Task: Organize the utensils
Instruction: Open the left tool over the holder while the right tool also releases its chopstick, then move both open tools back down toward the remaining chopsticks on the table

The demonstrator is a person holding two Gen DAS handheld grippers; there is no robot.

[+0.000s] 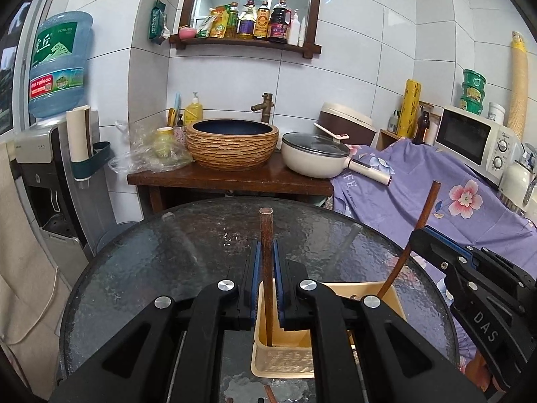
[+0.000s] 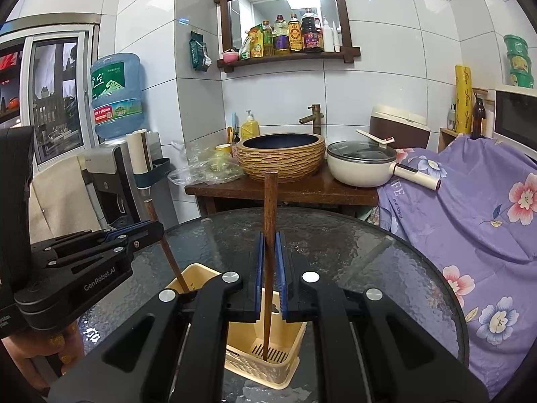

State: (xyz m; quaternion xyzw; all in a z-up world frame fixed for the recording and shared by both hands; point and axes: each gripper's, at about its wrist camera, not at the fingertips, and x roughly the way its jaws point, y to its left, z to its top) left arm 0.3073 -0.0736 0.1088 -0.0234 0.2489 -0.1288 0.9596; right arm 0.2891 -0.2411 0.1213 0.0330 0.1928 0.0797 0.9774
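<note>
Round glass table (image 1: 141,268), textured top, bearing one cream plastic utensil holder (image 1: 278,362) with a slotted floor and more than one compartment. Left gripper (image 1: 267,255): jaws closed on a brown wooden chopstick (image 1: 266,268), held upright, its lower end already inside the holder's near compartment and apparently close to or touching the slotted floor; contact cannot be told for certain. Right gripper (image 2: 270,245): jaws likewise closed on a second chopstick (image 2: 269,221), also upright, its tip down at the holder (image 2: 258,362) floor in what looks like a separate compartment. Each gripper appears in the other's view, off to the side, with its stick slanting into the holder; the two sticks stand near one another but apart. Step in hand, as judged: depositing both chopsticks in the holder, the lowering all but done. Next move calls for: easing both jaws apart so the sticks drop the last bit and lean against the walls, then lifting each gripper straight up so that the pads do not drag the sticks out or tip the light holder. One further brown piece (image 1: 268,393), partly hidden, lies on the glass just in front of the holder, possibly another utensil awaiting collection. Background, not involved: sink basin (image 1: 231,142), lidded pan (image 1: 315,158), purple floral cloth (image 1: 419,201).
</note>
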